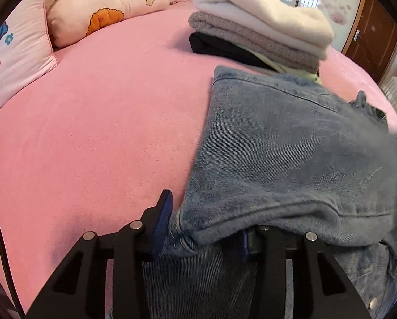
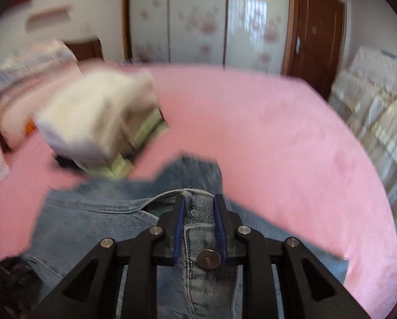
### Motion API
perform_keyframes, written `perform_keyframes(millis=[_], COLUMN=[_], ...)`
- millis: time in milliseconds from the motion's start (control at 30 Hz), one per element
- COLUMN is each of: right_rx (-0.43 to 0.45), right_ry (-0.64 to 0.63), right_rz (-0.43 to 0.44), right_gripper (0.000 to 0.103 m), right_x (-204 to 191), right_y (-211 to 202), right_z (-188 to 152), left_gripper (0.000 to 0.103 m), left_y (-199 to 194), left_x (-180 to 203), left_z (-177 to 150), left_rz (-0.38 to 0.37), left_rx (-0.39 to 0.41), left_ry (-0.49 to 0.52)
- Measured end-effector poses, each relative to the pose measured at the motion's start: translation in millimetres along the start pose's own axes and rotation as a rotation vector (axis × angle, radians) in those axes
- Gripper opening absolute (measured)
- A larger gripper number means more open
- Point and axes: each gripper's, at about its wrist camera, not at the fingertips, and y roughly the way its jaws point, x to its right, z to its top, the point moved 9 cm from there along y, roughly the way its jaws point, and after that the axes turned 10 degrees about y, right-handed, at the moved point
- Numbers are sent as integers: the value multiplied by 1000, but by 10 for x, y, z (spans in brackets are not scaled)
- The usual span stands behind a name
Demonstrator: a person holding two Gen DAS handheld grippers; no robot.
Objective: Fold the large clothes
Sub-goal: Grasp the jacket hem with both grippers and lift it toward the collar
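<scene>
A blue denim jacket (image 1: pixel 291 154) lies on the pink bed (image 1: pixel 92 133), one folded panel spread toward the right. My left gripper (image 1: pixel 206 220) is shut on a bunched edge of it; the left finger's blue pad (image 1: pixel 162 218) shows, while denim drapes over the right finger. In the blurred right wrist view my right gripper (image 2: pixel 199 199) is shut on the denim jacket (image 2: pixel 97 212) at its buttoned front strip, with a metal button (image 2: pixel 208 259) between the fingers. That edge hangs lifted above the pink bed (image 2: pixel 278 146).
A stack of folded clothes (image 1: pixel 259 26), white on top, then grey and black, sits just beyond the jacket; the stack (image 2: pixel 97 122) also shows in the right wrist view. Pink pillows (image 1: pixel 105 8) lie at the far left. A wardrobe (image 2: pixel 198 18) and a brown door (image 2: pixel 317 34) stand behind the bed.
</scene>
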Motion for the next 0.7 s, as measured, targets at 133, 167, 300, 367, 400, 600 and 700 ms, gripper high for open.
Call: perform_keyframes(millis=[133,167,300,367,400,600,700], right_rx=[-78,-82,-115,-158,-180,-228,-200], right_ry=[166,207,292,318,339,409,417], right_rz=[8,38,121,149,173,187,218], right_gripper=[24,28,43,43,43,43,43], right_x=[336,406,568,591,618,672,583], right_y=[228,172,-62,-120,-131,77,115], right_z=[-283,-325,-583,-787,-883,-1141,-1111], left_gripper=[43,43,48,52,52,53,29], left_y=[-37,-73,-209,-246,-253,-194,-113], left_x=[10,-4,-150,-184,-175,15,34], left_z=[2,-7,-87,-146,-166,-77,0], left_rz=[-23,-40,-52,-47,-35,109,174], left_rx=[-24,-31,-32,-24,-19,26,15], left_ry=[69,88,98,105,116,224,247])
